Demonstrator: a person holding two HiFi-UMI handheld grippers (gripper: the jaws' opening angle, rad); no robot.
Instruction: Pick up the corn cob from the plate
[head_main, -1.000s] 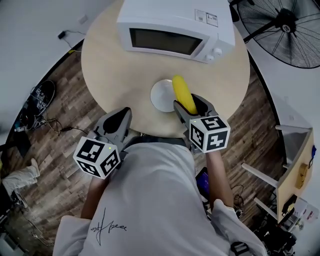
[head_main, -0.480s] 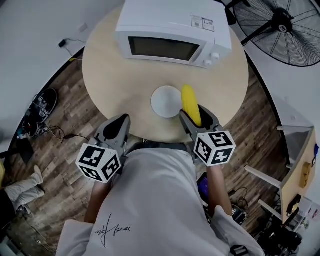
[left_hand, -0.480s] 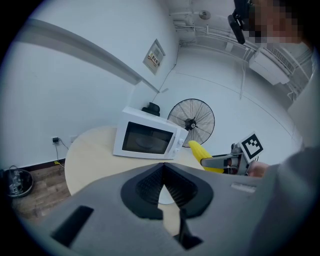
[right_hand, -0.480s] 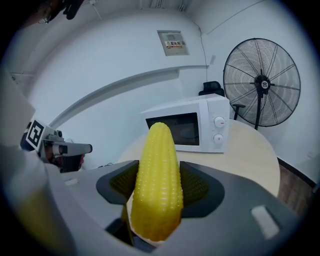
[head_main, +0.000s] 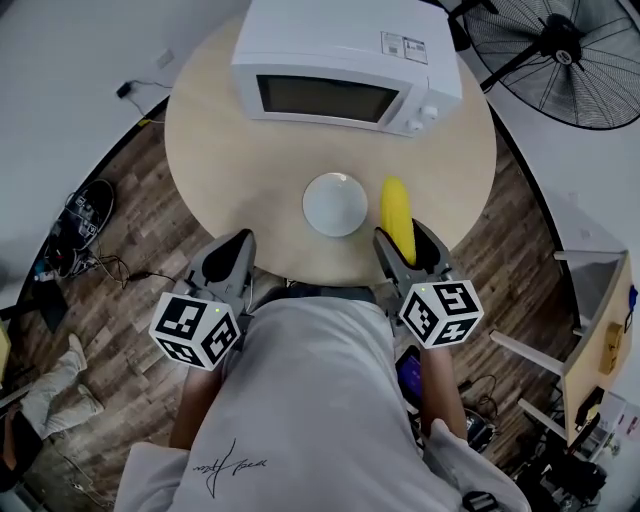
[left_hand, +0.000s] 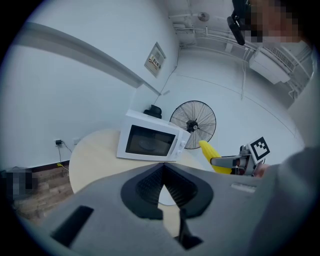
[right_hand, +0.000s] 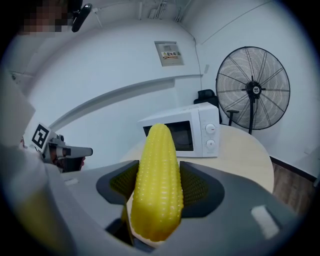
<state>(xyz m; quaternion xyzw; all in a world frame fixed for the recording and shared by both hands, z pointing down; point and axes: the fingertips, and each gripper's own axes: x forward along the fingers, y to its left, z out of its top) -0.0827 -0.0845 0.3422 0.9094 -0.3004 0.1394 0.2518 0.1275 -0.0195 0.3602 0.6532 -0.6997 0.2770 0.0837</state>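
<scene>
The right gripper (head_main: 407, 240) is clamping the corn cob (right_hand: 157, 185) btwn its two pads. The jaws are standing narrow, one cob's width apart, w/ the blunt end sitting back in the throat and the tapered tip sticking out ahead of the jaw tips. The cob is riding clear of the plate (head_main: 335, 203), which is lying empty just left of these jaws, so the pick-up is looking done or nearly so.

Handling, as a guess: the cob is looking stiff and fairly light, w/ glossy kernel rows. They seem bumpy enough for the ribbed pads to bite, but the shape is round and tapering, so it is prob. wanting to roll or squirt fwd under a hard squeeze. The thick rear half is the place to be gripping, pads on opposite sides — approx. where they are sitting now. A good part of the length is overhanging in front, so tipping the jaws down is risking a slide.

Pose: the right arm is holding its gripper close in by the body at the near edge of the table (head_main: 230, 150), jaws pointing ahead toward the microwave (head_main: 345, 65). The left gripper (head_main: 232, 252) is idling about level w/ it on the other side — jaws pressed together at the tips, nothing btwn them, aiming roughly the same way.
</scene>
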